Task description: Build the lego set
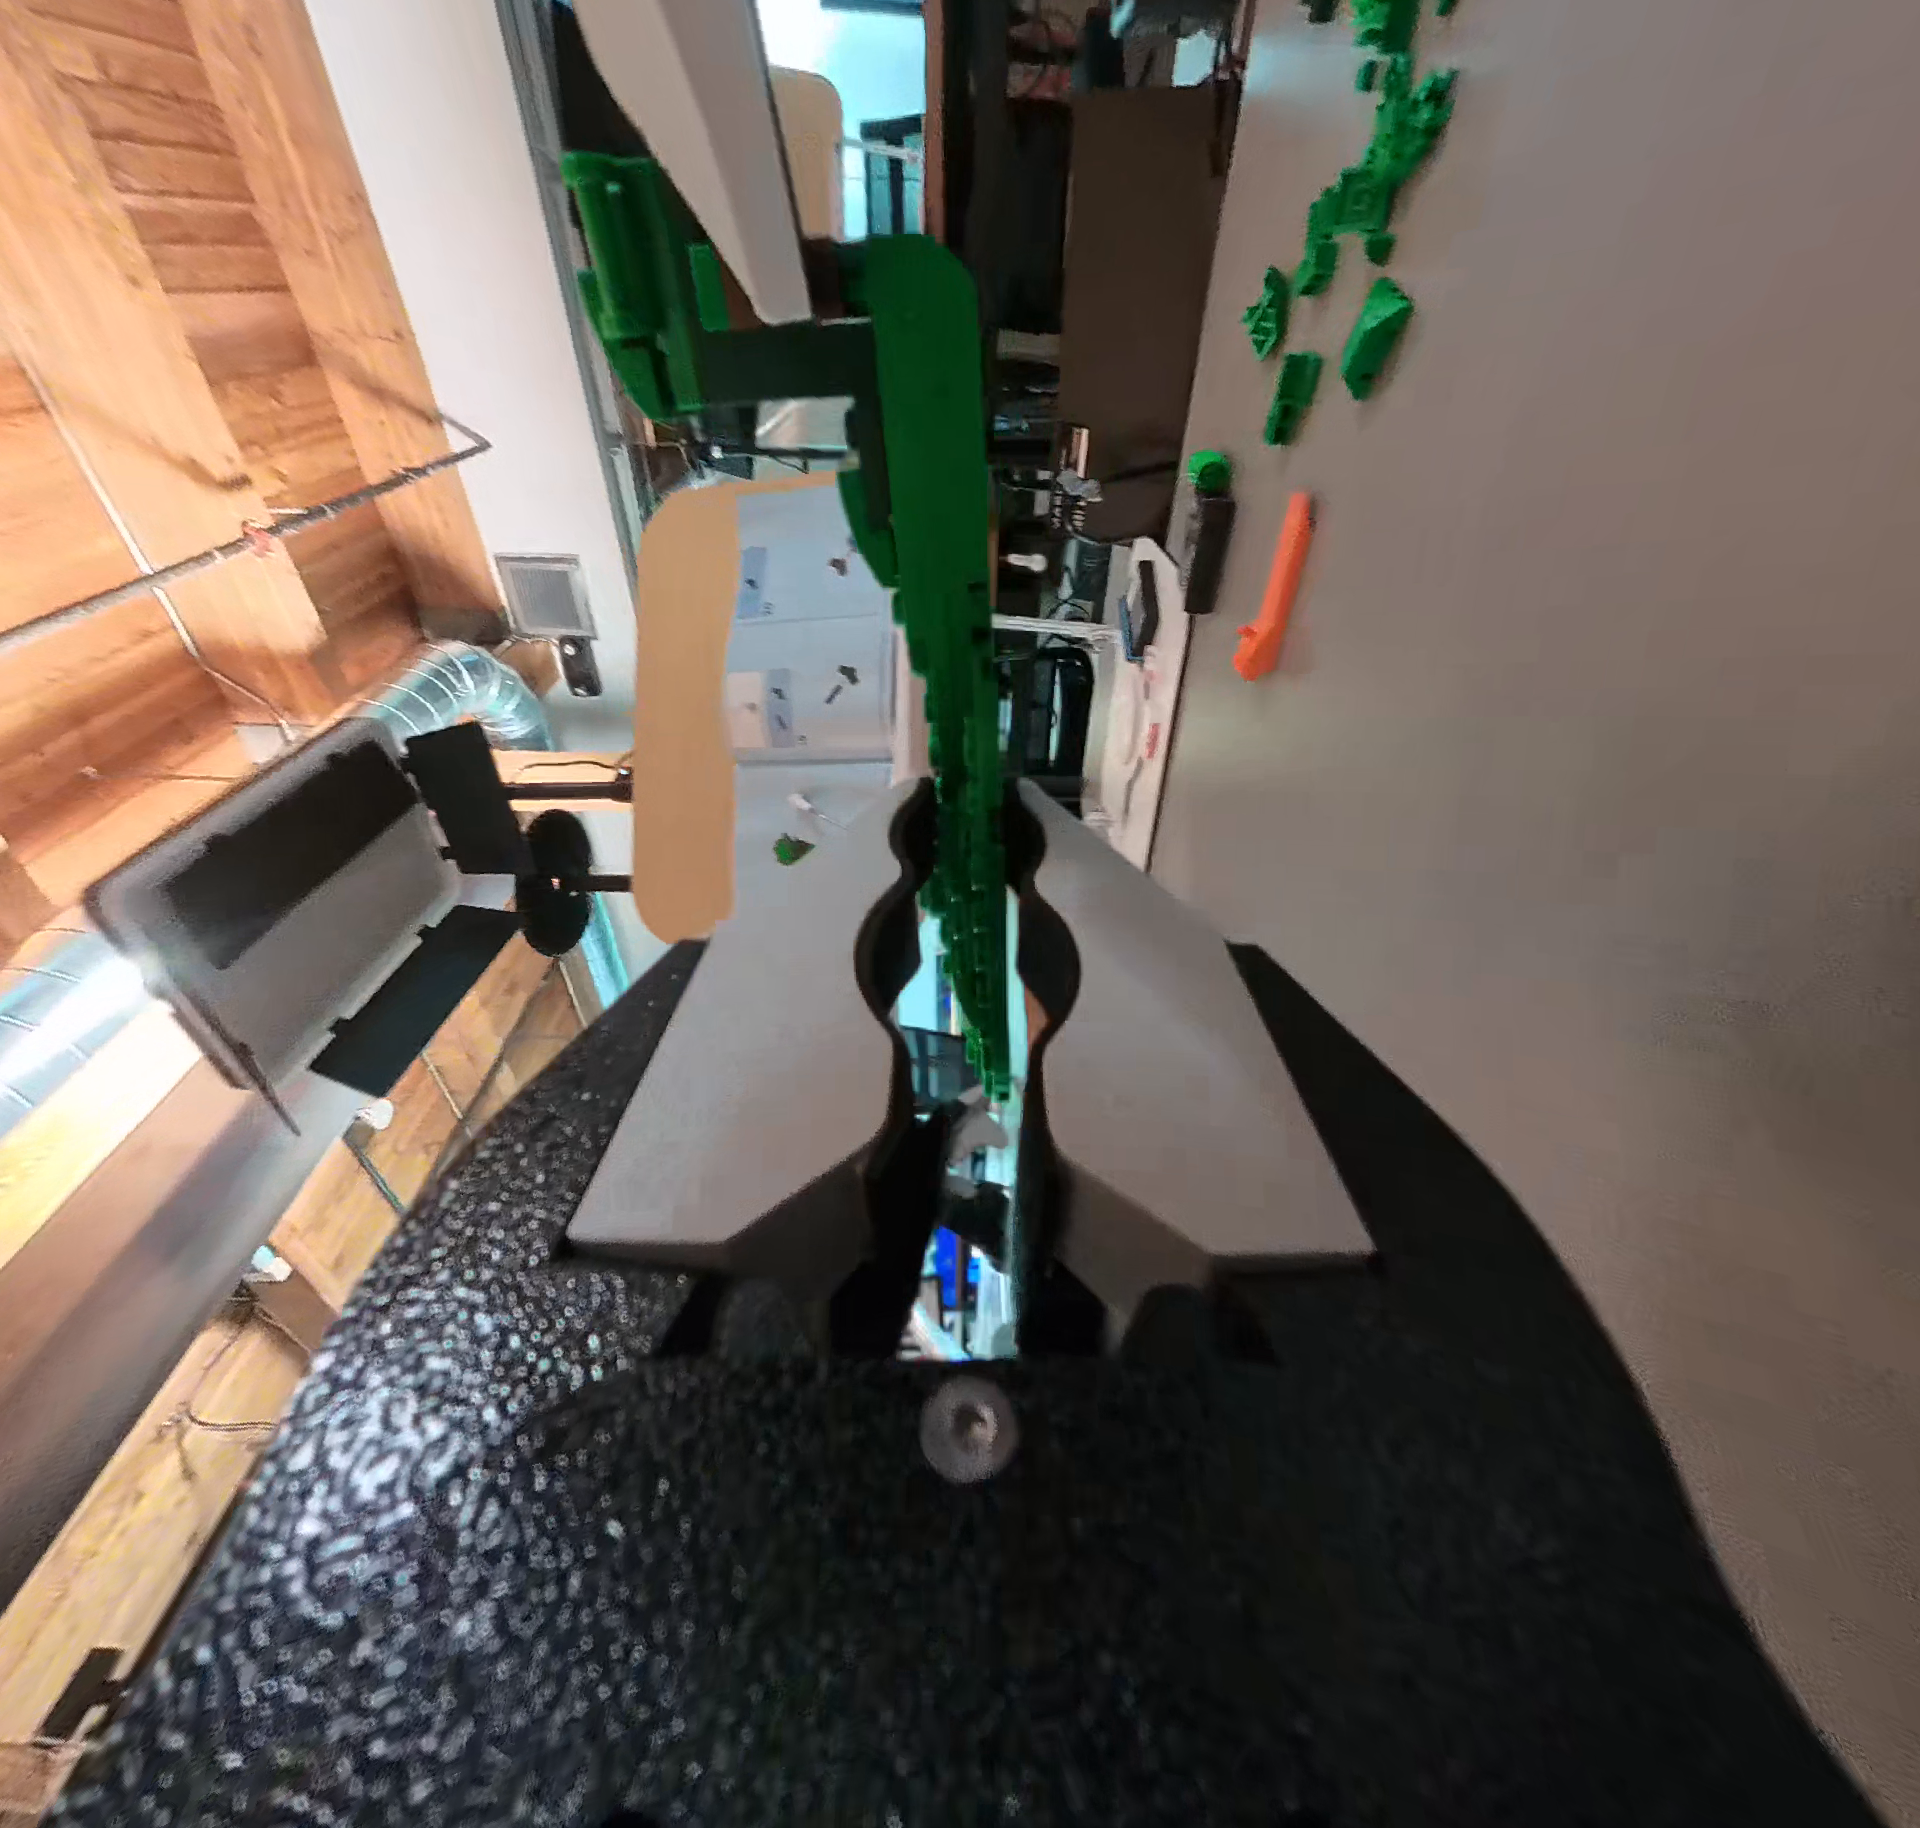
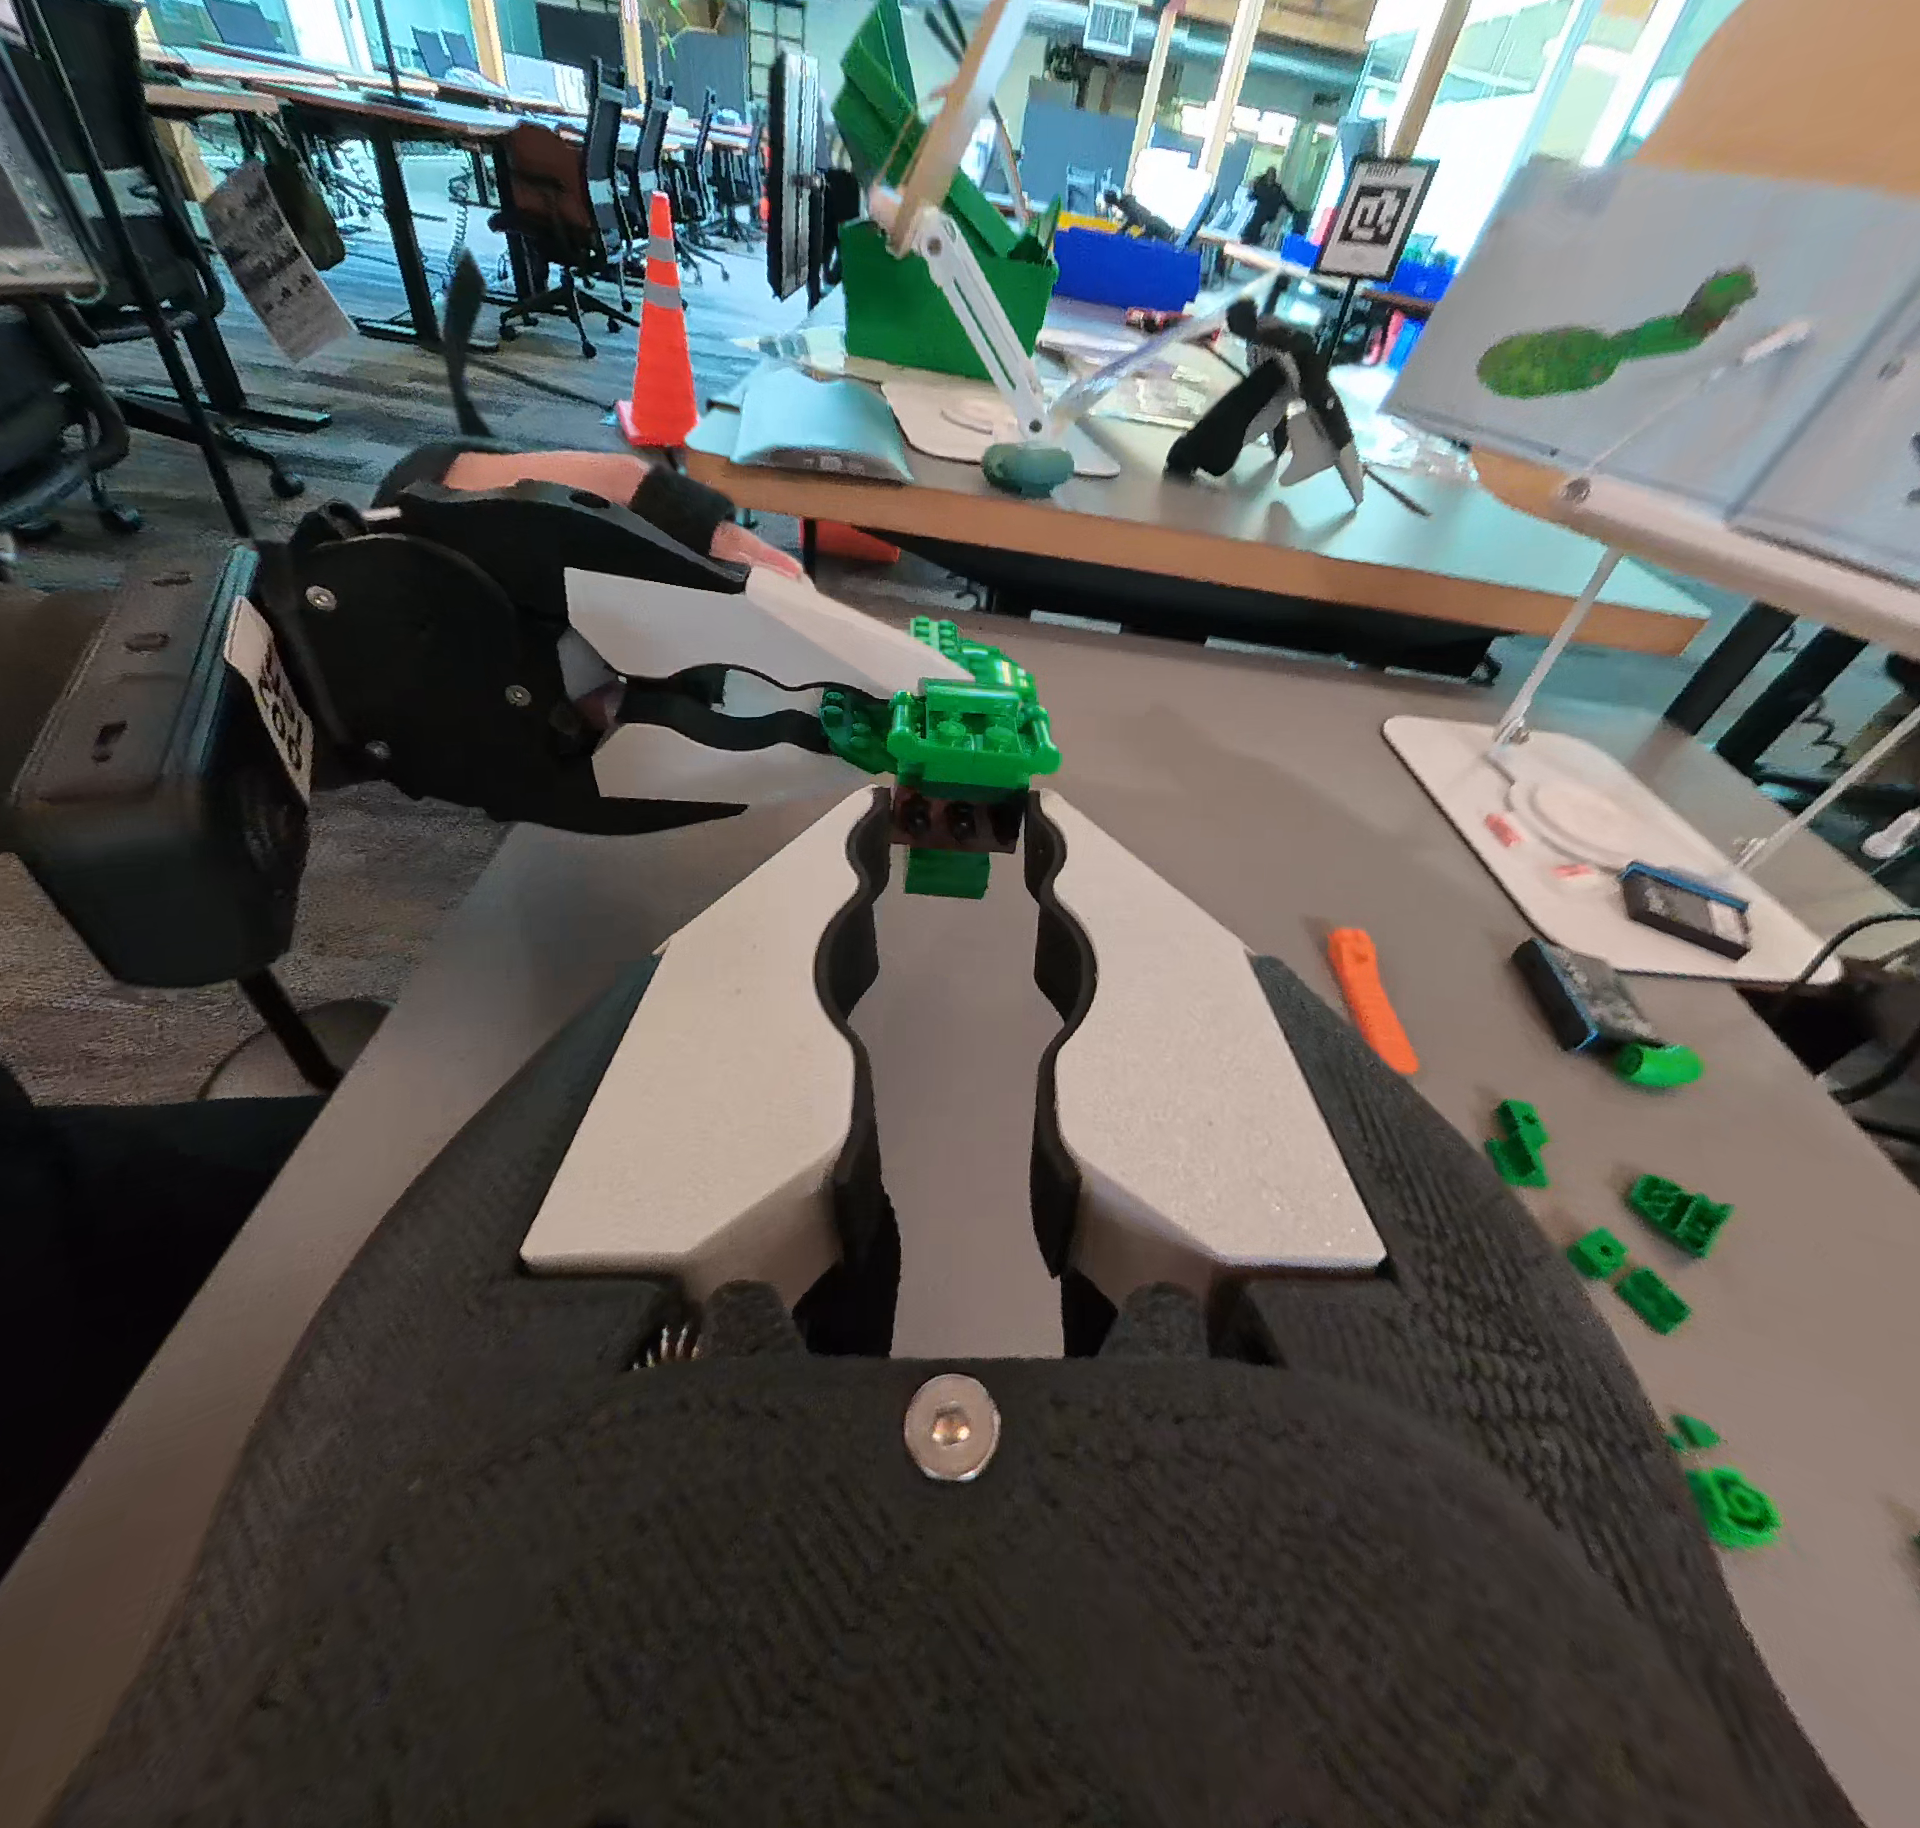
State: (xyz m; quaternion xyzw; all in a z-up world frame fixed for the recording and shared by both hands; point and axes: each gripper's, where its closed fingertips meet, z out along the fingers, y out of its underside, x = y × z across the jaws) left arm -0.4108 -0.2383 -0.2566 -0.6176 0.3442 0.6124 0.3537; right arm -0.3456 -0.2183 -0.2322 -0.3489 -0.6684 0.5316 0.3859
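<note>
Left gripper (image 2: pixel 831 713) clamped on the green lego assembly (image 2: pixel 966 729), right gripper (image 2: pixel 951 822) pinching its brown underside, apparently for steady pressing above the table (image 2: pixel 1195 822).

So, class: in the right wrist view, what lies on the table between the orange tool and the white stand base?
A small black box lies between the orange tool and the white stand base, on the grey table in the right wrist view.
</note>
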